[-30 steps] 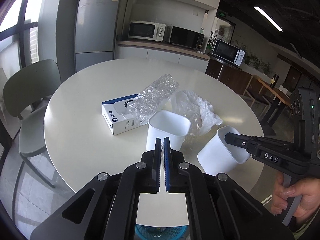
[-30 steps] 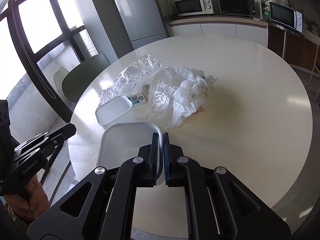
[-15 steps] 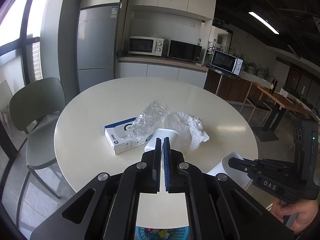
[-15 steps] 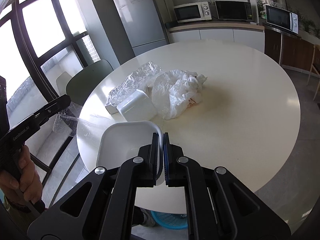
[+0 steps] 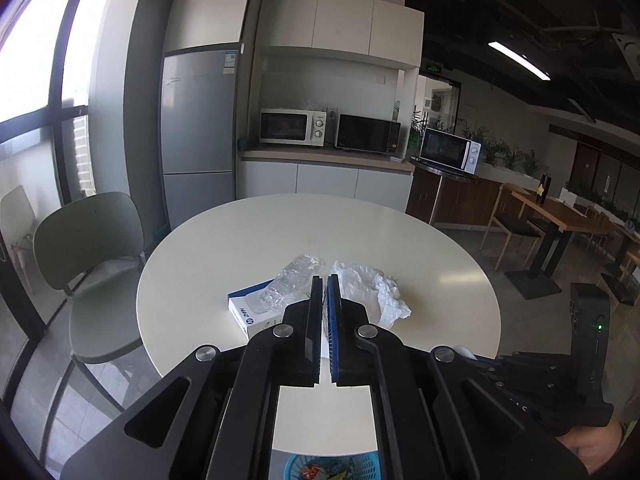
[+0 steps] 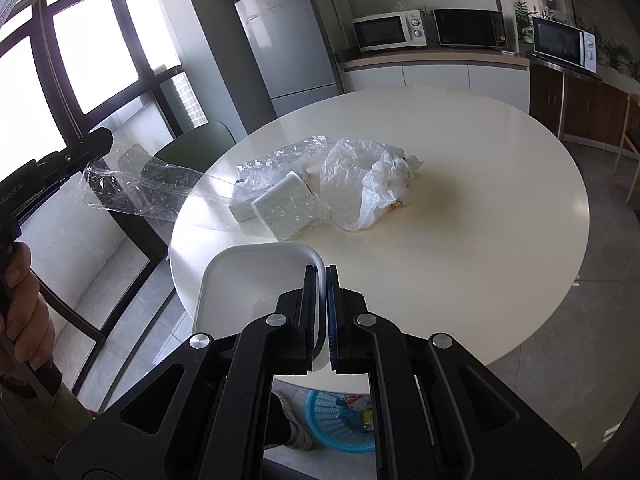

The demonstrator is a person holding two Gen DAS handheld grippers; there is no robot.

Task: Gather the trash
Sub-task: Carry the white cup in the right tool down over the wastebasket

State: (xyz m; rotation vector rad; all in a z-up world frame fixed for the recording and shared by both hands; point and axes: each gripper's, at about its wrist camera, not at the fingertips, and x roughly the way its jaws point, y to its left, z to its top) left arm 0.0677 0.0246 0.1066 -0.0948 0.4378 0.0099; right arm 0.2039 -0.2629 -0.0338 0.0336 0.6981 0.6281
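My right gripper [image 6: 323,276] is shut on the rim of a white plastic container [image 6: 248,280], held above the near table edge. My left gripper [image 5: 325,286] is shut on a clear plastic film [image 6: 144,196] attached to a second white container [image 6: 286,210], lifted off the table at the left. In the left wrist view that container is hidden behind the fingers. On the round white table [image 6: 480,184] lie a crumpled white plastic bag [image 6: 368,184], a clear wrapper [image 5: 292,284] and a white and blue box [image 5: 256,316]. A blue trash basket [image 6: 340,420] stands on the floor below.
A green chair [image 5: 88,248] stands left of the table. A fridge [image 5: 200,136] and a counter with three microwaves line the back wall. Wooden tables and chairs stand at the far right.
Both grippers have risen and pulled back from the table with their containers. The left one's container now hangs off the table by its clear film.
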